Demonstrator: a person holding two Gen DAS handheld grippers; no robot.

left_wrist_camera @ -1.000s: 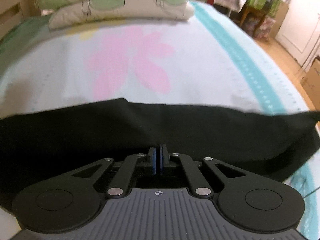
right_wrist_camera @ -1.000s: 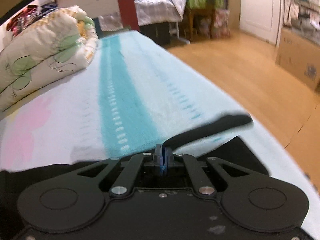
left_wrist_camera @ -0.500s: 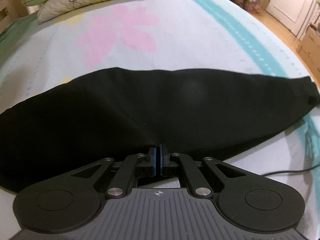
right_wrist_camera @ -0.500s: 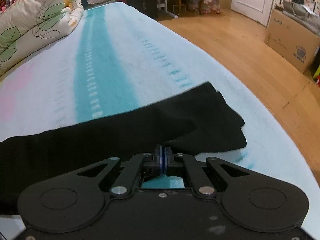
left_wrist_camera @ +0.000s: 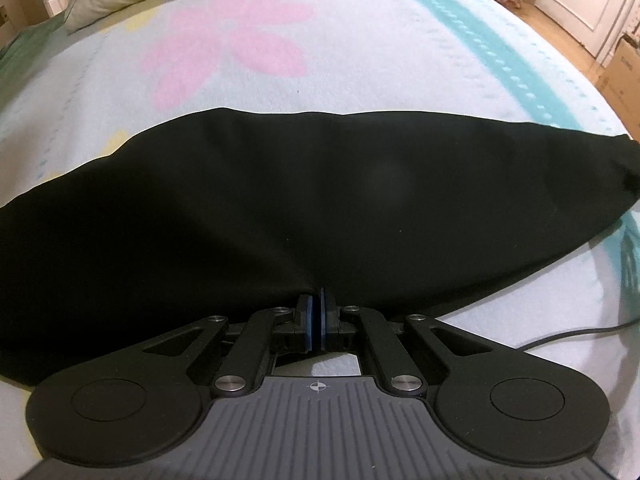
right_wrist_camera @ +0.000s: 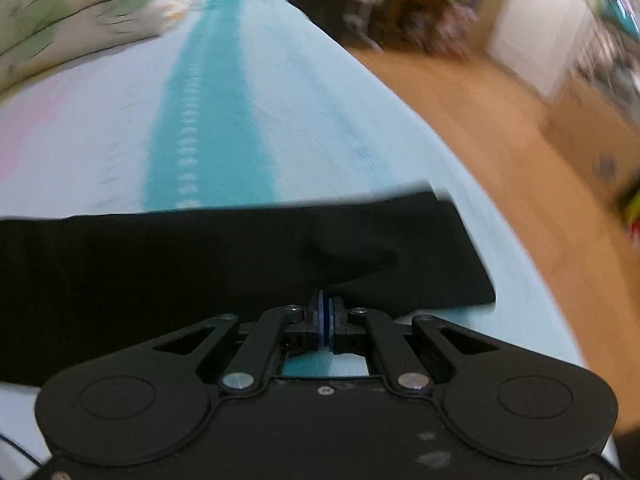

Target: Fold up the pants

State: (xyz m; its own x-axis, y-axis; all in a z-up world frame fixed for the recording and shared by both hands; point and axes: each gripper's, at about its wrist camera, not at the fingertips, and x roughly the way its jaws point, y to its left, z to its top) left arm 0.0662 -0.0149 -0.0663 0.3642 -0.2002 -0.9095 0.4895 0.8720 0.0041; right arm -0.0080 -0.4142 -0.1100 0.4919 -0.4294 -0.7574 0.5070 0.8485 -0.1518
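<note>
Pants: black pants (left_wrist_camera: 280, 208) lie spread flat across the bed (left_wrist_camera: 360, 60), their end (right_wrist_camera: 452, 248) near the bed's edge at 3 o'clock
Left gripper: left gripper (left_wrist_camera: 316, 312) is pinched tight on the near hem
Right gripper: right gripper (right_wrist_camera: 325, 316) is clamped on the near hem beside that end
Beyond: quilt (right_wrist_camera: 60, 20) at 11 o'clock, wooden floor (right_wrist_camera: 500, 128) at 2 o'clock

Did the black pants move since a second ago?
Yes. The black pants came down flat onto the bed sheet, now covering sheet below the pink flower.
</note>
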